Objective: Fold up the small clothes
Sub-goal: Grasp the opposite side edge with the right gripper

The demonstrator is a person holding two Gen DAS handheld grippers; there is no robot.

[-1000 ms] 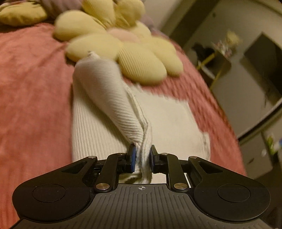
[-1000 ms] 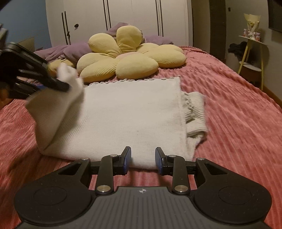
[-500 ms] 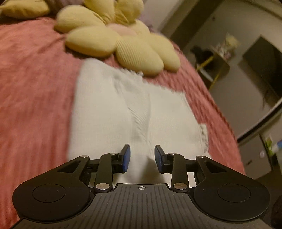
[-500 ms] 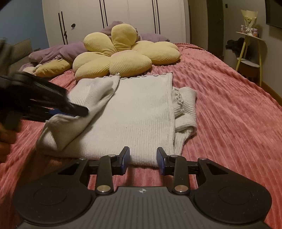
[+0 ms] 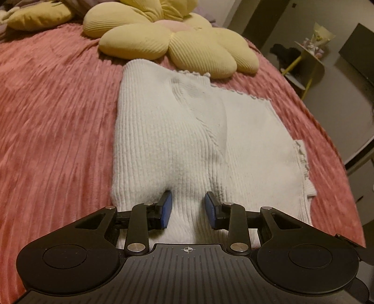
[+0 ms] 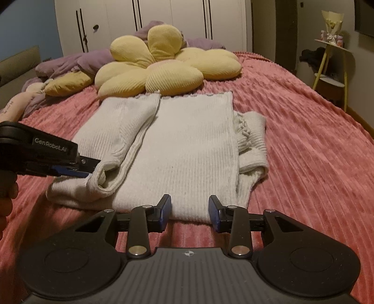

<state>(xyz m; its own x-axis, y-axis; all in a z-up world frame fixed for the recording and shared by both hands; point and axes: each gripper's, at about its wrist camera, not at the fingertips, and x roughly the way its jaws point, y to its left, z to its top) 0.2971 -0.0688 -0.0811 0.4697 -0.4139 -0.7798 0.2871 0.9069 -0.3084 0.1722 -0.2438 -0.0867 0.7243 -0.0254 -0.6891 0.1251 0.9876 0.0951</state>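
A cream ribbed sweater (image 5: 187, 131) lies flat on the pink bedspread (image 5: 53, 121). Its left sleeve (image 6: 131, 126) is folded diagonally over the body, with the cuff near the front left corner. The other sleeve (image 6: 253, 140) is bunched along the right edge. My left gripper (image 5: 188, 208) is open, low over the sweater's near edge, with a ridge of fabric between its pads but not pinched. In the right wrist view the left gripper (image 6: 86, 167) sits beside that cuff. My right gripper (image 6: 189, 210) is open just above the sweater's front hem (image 6: 187, 210), holding nothing.
A yellow flower-shaped pillow (image 6: 163, 67) lies just past the sweater's far edge. Behind it are purple bedding (image 6: 88, 60) and white wardrobe doors (image 6: 152, 21). A yellow side table (image 6: 332, 67) stands to the right of the bed. A hand (image 6: 7, 198) shows at the left edge.
The left gripper let go of the raised sleeve, which now lies flat across the sweater's left side, and sank toward the bed. The right gripper's jaws stand slightly wider.
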